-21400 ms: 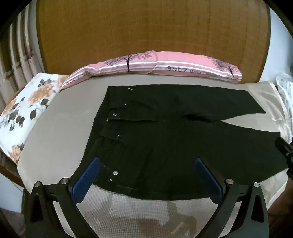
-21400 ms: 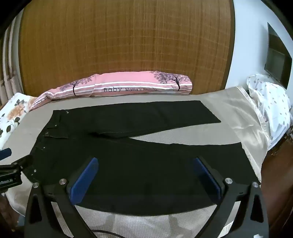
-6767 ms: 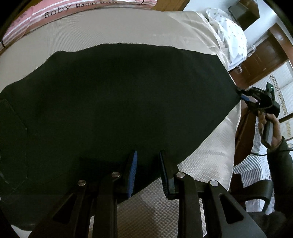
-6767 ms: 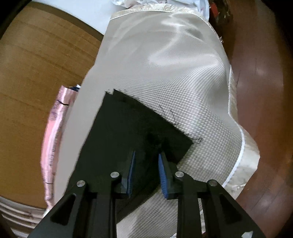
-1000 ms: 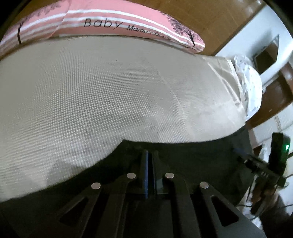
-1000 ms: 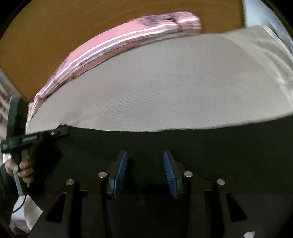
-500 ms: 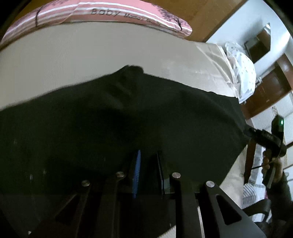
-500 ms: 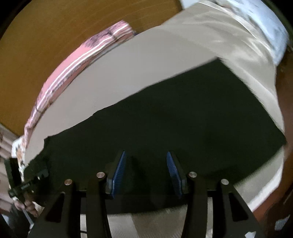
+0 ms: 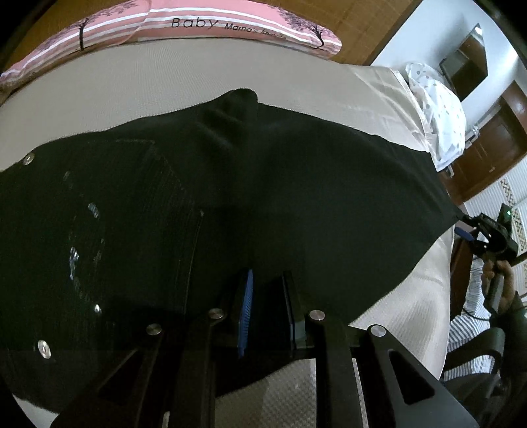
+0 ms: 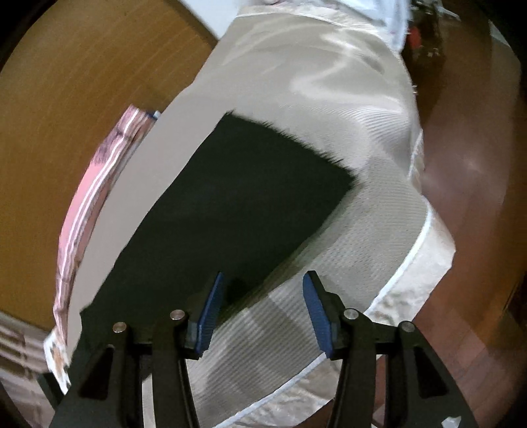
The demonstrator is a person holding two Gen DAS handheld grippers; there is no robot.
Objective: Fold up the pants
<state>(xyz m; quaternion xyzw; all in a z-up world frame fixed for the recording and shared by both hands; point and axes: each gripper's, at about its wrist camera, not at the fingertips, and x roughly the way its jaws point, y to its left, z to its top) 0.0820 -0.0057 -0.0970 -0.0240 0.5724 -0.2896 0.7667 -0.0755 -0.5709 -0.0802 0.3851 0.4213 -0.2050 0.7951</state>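
Beige bedding (image 9: 230, 75) carries the black pants (image 9: 296, 184), laid leg on leg in front of the pink pillow (image 9: 184, 26). Left gripper (image 9: 268, 316) is slightly parted over the near edge, gripping nothing, while the right gripper (image 10: 260, 309) gapes empty beside the hem, likely repositioning for the crosswise fold.

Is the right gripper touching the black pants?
Apart. The right wrist view shows the right gripper open beside the pants, bare sheet between its fingers.

Both wrist views close over pants (image 9: 296, 184)
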